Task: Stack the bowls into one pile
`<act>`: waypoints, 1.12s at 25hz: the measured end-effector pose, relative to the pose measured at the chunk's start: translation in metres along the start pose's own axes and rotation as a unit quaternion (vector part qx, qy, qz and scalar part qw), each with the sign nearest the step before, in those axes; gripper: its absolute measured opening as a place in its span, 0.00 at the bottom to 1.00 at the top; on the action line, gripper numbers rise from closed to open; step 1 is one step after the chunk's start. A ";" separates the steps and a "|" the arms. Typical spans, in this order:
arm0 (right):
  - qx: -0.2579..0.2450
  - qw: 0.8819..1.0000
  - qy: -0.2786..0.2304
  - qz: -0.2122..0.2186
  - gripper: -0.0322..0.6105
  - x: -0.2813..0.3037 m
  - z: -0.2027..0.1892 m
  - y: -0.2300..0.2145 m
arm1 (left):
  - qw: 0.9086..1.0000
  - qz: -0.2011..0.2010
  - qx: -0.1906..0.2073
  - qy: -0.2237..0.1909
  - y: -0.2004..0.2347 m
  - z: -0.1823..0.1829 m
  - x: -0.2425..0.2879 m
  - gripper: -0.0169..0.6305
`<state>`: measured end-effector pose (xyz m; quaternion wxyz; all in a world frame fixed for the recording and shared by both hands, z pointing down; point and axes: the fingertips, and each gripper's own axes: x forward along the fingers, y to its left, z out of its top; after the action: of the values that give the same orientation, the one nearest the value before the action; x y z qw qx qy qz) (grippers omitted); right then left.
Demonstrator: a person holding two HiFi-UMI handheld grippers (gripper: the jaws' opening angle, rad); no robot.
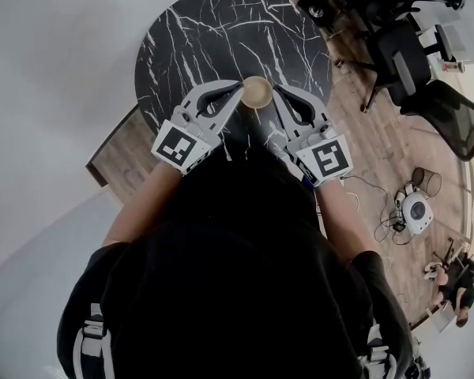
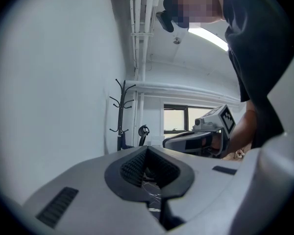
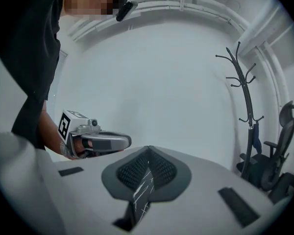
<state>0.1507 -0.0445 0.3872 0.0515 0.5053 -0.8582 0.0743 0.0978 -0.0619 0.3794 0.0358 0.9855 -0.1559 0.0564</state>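
Note:
A tan bowl (image 1: 257,93) sits on the round black marble table (image 1: 213,30), near its front edge; I cannot tell whether it is one bowl or a pile. My left gripper (image 1: 238,86) points at the bowl's left side and my right gripper (image 1: 275,90) at its right side, both tips close to the rim. Each has its jaws together with nothing between them. In the left gripper view the left gripper (image 2: 147,150) is shut and the right gripper (image 2: 206,131) shows across from it. In the right gripper view the right gripper (image 3: 148,150) is shut, facing the left gripper (image 3: 95,140).
Black office chairs (image 1: 403,50) stand on the wooden floor to the table's right. A white device (image 1: 417,208) with cables lies on the floor further right. A coat stand (image 3: 245,97) rises by the wall. The person's body hides the table's near edge.

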 end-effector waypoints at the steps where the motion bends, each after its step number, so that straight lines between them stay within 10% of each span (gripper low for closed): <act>1: 0.002 1.000 0.000 0.001 0.05 0.001 0.000 0.001 | 1.000 0.000 -0.001 0.001 0.000 -0.001 -0.001 0.03; 28: 0.004 1.000 0.013 0.003 0.05 -0.003 -0.002 0.007 | 1.000 -0.012 -0.006 0.014 -0.007 -0.010 -0.004 0.03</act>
<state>0.1458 -0.0379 0.3877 0.0608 0.5019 -0.8587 0.0841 0.0947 -0.0532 0.3889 0.0446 0.9862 -0.1437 0.0690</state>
